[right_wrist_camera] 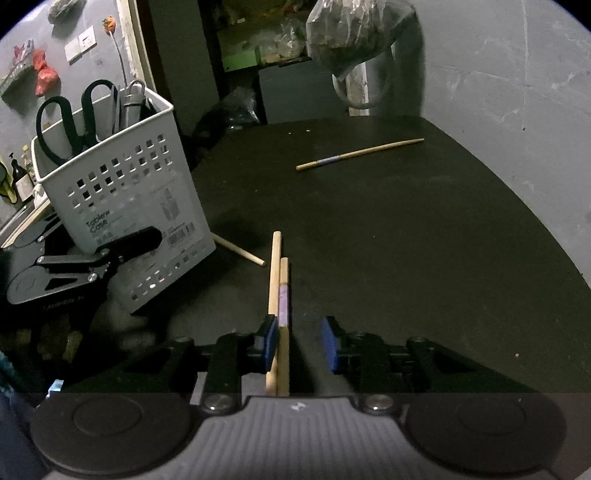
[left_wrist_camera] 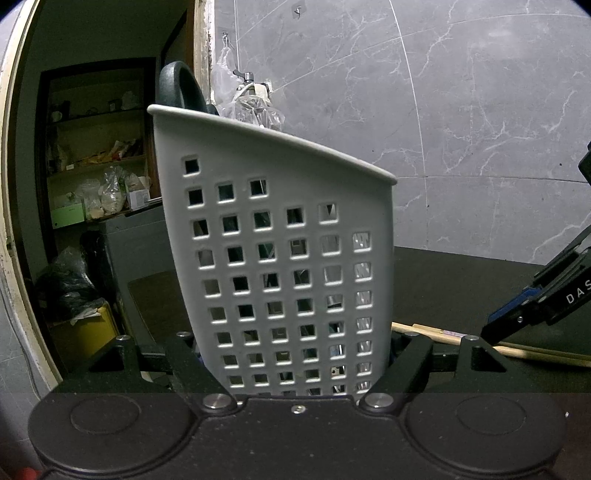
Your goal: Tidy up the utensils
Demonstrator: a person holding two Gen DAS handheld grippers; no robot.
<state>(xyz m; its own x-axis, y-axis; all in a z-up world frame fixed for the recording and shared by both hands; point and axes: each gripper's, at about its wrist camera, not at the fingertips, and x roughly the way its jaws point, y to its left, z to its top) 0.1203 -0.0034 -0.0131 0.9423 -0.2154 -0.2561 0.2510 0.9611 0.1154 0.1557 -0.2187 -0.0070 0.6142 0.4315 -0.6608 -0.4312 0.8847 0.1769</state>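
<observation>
My left gripper [left_wrist_camera: 301,354] is shut on a white perforated utensil caddy [left_wrist_camera: 280,229], which stands tilted on the black table [right_wrist_camera: 406,240]. One left finger [right_wrist_camera: 122,240] presses on the caddy's side [right_wrist_camera: 122,184]. Black scissors [right_wrist_camera: 59,129] and metal utensils [right_wrist_camera: 131,99] stick out of the caddy. My right gripper [right_wrist_camera: 300,332] is open low over the table. Two wooden chopsticks [right_wrist_camera: 280,295] lie between its blue pads against the left one, clear of the right pad. A third chopstick [right_wrist_camera: 240,251] lies by the caddy's base and another chopstick [right_wrist_camera: 360,153] lies farther off.
A filled plastic bag [right_wrist_camera: 351,33] hangs above the table's far edge against the grey marble wall [left_wrist_camera: 443,110]. Left of the table is a dark doorway with cluttered shelves [left_wrist_camera: 99,155]. The right gripper's arm [left_wrist_camera: 546,295] enters the left wrist view at the right.
</observation>
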